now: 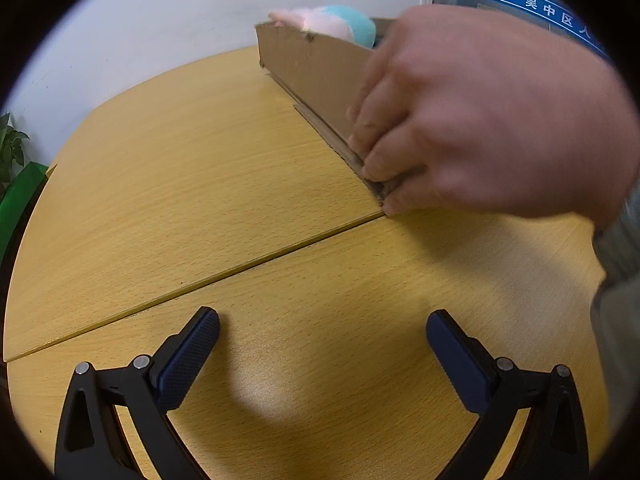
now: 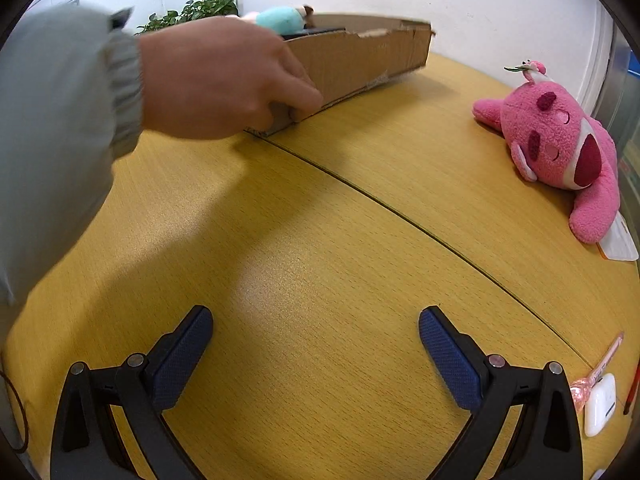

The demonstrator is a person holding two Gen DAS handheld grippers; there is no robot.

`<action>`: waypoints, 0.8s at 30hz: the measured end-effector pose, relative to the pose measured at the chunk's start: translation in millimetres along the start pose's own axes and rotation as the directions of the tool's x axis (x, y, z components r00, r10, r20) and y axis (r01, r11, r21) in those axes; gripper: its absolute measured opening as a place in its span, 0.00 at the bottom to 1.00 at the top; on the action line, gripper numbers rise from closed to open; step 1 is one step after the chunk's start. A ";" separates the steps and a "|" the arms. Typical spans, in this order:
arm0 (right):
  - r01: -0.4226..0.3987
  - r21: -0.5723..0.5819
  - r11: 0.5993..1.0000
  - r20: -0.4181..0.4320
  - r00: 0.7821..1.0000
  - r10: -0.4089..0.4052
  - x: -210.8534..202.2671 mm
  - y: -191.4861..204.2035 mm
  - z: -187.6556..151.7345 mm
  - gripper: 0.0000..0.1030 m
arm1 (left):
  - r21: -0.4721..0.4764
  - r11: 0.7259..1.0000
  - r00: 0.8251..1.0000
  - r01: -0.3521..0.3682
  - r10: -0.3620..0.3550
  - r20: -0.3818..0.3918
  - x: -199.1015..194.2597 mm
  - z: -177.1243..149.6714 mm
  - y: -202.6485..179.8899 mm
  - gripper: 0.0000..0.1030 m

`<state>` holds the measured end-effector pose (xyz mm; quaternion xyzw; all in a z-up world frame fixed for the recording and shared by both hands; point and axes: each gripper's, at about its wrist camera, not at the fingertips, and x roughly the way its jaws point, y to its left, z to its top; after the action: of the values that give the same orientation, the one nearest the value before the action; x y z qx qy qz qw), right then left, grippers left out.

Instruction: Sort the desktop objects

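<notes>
A shallow cardboard box stands on the far side of the wooden table; it also shows in the right wrist view. A pink and teal plush lies inside it, also seen in the right wrist view. A bare hand grips the box's near corner, also in the right wrist view. A pink bear plush lies on the table at right. My left gripper is open and empty above the table. My right gripper is open and empty.
A white earbud case and a pink pen lie at the right edge. A white flat item lies under the bear's leg. A potted plant stands behind the table. A seam crosses the tabletop.
</notes>
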<state>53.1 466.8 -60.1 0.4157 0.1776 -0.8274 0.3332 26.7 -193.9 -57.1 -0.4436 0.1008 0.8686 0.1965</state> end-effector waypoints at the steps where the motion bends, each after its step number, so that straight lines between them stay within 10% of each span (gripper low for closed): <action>1: 0.000 0.000 1.000 0.000 1.000 0.000 -0.1 0.2 0.0 1.00 | 0.000 1.000 1.000 0.000 0.000 0.000 -0.1 -0.3 0.1 1.00; 24: 0.002 0.001 1.000 0.001 1.000 -0.002 0.0 1.1 0.0 1.00 | 0.001 1.000 1.000 -0.001 0.001 0.001 1.2 -0.4 -3.4 1.00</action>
<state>53.9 466.0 -60.1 0.4152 0.1775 -0.8280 0.3324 27.8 -190.6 -58.3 -0.4431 0.1013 0.8688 0.1966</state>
